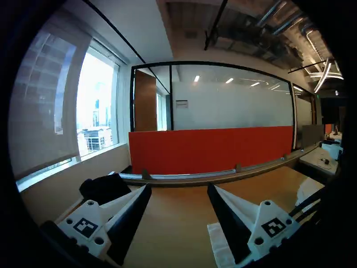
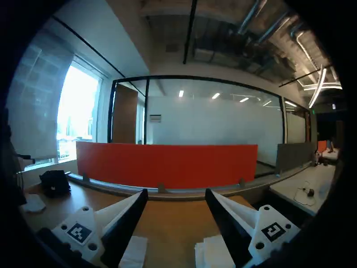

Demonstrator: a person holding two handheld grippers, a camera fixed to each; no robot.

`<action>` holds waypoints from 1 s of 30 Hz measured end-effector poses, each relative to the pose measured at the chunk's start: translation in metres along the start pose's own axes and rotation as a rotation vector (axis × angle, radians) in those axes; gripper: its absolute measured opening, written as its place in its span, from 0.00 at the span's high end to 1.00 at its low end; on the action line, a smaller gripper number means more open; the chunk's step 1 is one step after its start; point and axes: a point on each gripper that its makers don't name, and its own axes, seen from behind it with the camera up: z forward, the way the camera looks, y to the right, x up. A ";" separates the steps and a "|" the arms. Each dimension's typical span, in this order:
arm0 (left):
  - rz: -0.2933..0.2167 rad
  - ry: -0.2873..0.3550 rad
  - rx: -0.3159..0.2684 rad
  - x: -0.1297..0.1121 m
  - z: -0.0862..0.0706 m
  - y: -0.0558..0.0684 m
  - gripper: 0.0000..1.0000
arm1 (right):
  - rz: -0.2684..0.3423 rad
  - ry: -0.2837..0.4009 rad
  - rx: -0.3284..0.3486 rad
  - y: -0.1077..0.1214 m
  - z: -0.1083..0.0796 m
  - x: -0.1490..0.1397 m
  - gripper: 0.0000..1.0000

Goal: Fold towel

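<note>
Wooden desk (image 2: 178,223) bearing a white towel (image 2: 210,253) meets an orange divider (image 2: 169,165).

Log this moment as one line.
left tool: open, empty | right tool: open, empty | towel: on desk, not held

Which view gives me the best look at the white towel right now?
The right gripper view: the white towel lies low in the picture on the wooden desk, with a second white patch beside it. The left gripper view catches a narrow strip of it at the bottom edge.
</note>
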 end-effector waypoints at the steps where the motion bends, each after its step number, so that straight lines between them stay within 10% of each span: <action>1: 0.007 -0.007 -0.016 0.000 0.001 0.003 0.07 | -0.009 -0.007 0.018 -0.004 0.000 0.001 0.01; 14: 0.063 -0.107 -0.221 -0.007 0.006 0.041 0.07 | -0.161 -0.122 0.297 -0.069 0.002 -0.008 0.00; 30: 0.151 -0.204 -0.329 -0.051 0.006 0.069 0.07 | -0.231 -0.261 0.418 -0.095 -0.007 -0.058 0.00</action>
